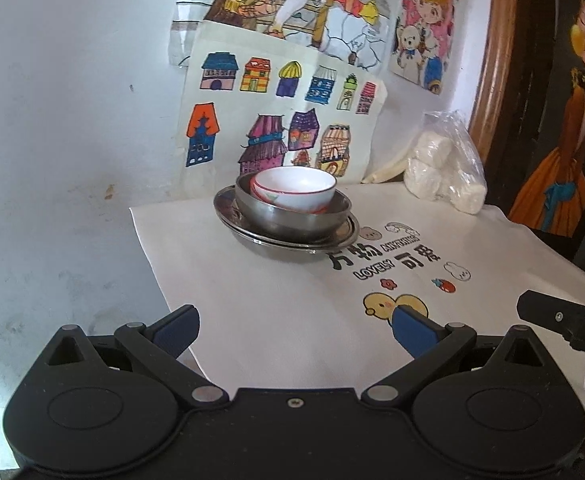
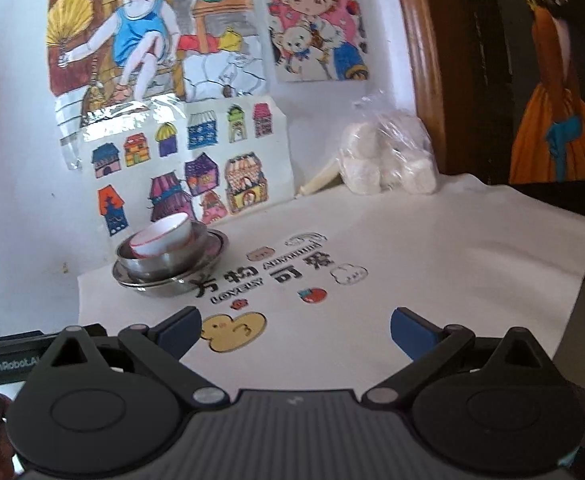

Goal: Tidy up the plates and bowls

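A white bowl with a red rim (image 1: 296,190) sits tilted inside a steel bowl (image 1: 288,218), which rests on stacked steel plates (image 1: 344,236) at the back left of the table. The right wrist view has the same stack: white bowl (image 2: 164,234), steel bowl (image 2: 160,264), plates (image 2: 196,276). My left gripper (image 1: 294,334) is open and empty, well short of the stack. Also empty, my right gripper (image 2: 296,334) stands open, with the stack ahead to its left. Part of the right gripper's body (image 1: 564,322) shows at the right edge of the left wrist view.
A white printed cloth (image 1: 292,300) covers the table. A plastic bag of white lumps (image 1: 446,172) sits at the back right corner, next to a pale stick (image 2: 318,180). Children's drawings (image 1: 276,116) hang on the wall behind. A wooden frame (image 2: 420,60) stands at the right.
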